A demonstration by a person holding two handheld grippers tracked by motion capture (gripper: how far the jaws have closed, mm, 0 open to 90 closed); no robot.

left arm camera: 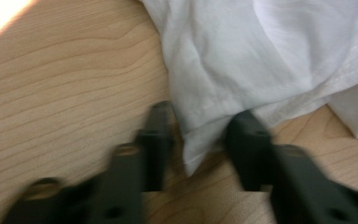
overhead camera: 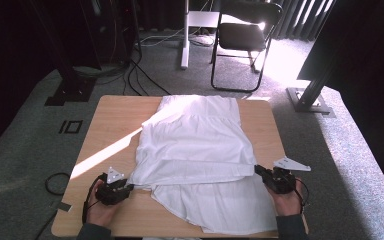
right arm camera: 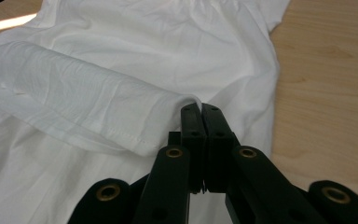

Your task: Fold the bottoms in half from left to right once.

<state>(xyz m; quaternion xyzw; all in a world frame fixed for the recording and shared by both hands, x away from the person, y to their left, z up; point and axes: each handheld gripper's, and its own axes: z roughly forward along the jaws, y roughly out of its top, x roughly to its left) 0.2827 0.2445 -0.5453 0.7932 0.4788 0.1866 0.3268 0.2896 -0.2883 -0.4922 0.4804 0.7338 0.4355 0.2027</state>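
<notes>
white garment half folded, both near corners in hand

lying flat on the wooden worktop (overhead camera: 110, 107), white t-shirt (overhead camera: 195, 145) running lengthwise from near edge to far edge, near part doubled over into a crosswise fold. right tool (right arm camera: 200, 109) clenching the fold's right end (right arm camera: 168, 105), likely for carrying the layer across. left tool (left arm camera: 198, 128) straddling the left corner (left arm camera: 198, 144), jaws apart, not yet pinching. taking both ends at once, probably for keeping the fold edge straight.

The garment (overhead camera: 195, 150) lies on the table (overhead camera: 115, 125); my left gripper (overhead camera: 130, 188) sits at its left corner, my right gripper (overhead camera: 258, 171) at its right edge.
</notes>
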